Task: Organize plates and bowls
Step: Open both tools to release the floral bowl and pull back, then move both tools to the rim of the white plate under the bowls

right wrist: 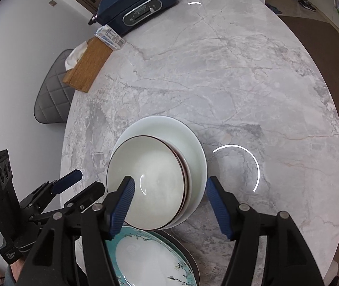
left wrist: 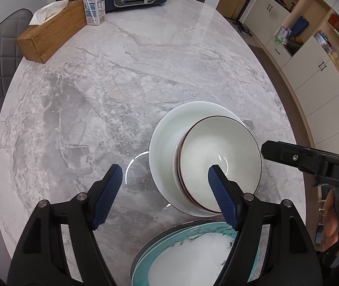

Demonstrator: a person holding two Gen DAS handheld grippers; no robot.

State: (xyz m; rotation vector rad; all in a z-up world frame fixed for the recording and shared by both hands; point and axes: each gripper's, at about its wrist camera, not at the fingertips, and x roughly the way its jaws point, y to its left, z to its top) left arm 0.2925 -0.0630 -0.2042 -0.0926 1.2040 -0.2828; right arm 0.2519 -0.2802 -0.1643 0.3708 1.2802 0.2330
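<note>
Since the brown-rimmed bowls (right wrist: 150,181) already sit nested inside the larger white bowl (right wrist: 193,140) near the front of the marble worktop (right wrist: 241,76), with the teal-rimmed plates (right wrist: 145,257) stacked just in front of them, the step in hand looks like a final settling of the bowl stack. Both the left tool (left wrist: 165,190) and the right tool (right wrist: 169,205) hang open and hold nothing. Any nudge should meet the outer white wall low and gently, so the leaning inner bowls do not slide.

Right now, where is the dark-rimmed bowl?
The dark-rimmed bowl sits nested in the bigger white bowl, near the table's front edge, just beyond the teal plates. In the right wrist view it lies low and centre-left.
</note>
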